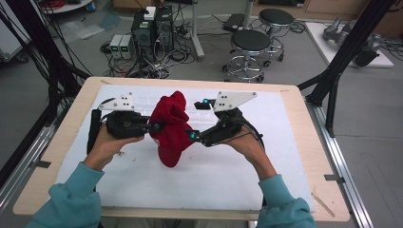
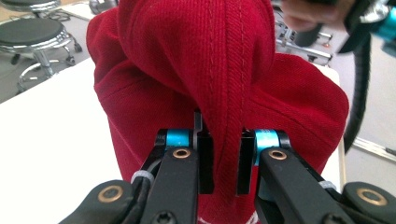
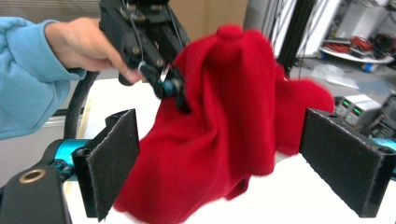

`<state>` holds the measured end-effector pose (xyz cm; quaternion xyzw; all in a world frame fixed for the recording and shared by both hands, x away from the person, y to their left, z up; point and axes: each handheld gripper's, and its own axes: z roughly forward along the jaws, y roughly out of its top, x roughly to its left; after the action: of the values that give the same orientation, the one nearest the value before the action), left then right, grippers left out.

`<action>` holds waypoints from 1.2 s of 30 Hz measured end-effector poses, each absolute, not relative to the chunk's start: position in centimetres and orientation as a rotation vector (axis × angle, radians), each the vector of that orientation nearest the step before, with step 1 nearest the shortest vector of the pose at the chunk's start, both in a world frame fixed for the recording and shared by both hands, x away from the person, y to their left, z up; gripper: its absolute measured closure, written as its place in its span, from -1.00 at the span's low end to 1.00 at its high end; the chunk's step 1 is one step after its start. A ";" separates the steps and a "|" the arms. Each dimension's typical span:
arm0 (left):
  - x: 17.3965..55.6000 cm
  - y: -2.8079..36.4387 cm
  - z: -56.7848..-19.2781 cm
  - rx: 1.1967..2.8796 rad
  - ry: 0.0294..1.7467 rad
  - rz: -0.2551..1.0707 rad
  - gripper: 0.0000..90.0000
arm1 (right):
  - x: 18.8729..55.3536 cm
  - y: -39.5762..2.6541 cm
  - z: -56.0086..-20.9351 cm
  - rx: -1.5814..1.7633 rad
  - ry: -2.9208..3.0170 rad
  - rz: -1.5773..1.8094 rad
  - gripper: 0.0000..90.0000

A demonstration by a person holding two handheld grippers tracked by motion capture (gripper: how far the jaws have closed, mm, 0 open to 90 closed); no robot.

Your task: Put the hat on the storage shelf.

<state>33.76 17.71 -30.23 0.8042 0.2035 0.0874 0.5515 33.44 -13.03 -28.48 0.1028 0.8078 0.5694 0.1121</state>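
Observation:
A red knitted garment hangs bunched above the white mat in the middle of the table. My left gripper is shut on a fold of this red cloth, and its pads pinch the fabric between them. My right gripper sits just right of the garment. In the right gripper view its jaws stand wide apart with the red cloth in front of them, and the pads do not press on it. Farther off in that view the left gripper grips the cloth.
The wooden table carries the white mat. Behind it stand two black stools, computer boxes and tangled cables on the floor. A black frame leg rises at the right.

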 end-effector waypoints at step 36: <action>36.2 14.7 -28.2 1.811 0.531 0.272 0.87 | 30.2 -11.9 -34.4 0.703 2.327 1.624 -0.16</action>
<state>36.21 14.66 -28.15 0.7745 0.2270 0.1164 0.5789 30.25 -11.85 -34.36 0.2389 0.7913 0.5522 0.1089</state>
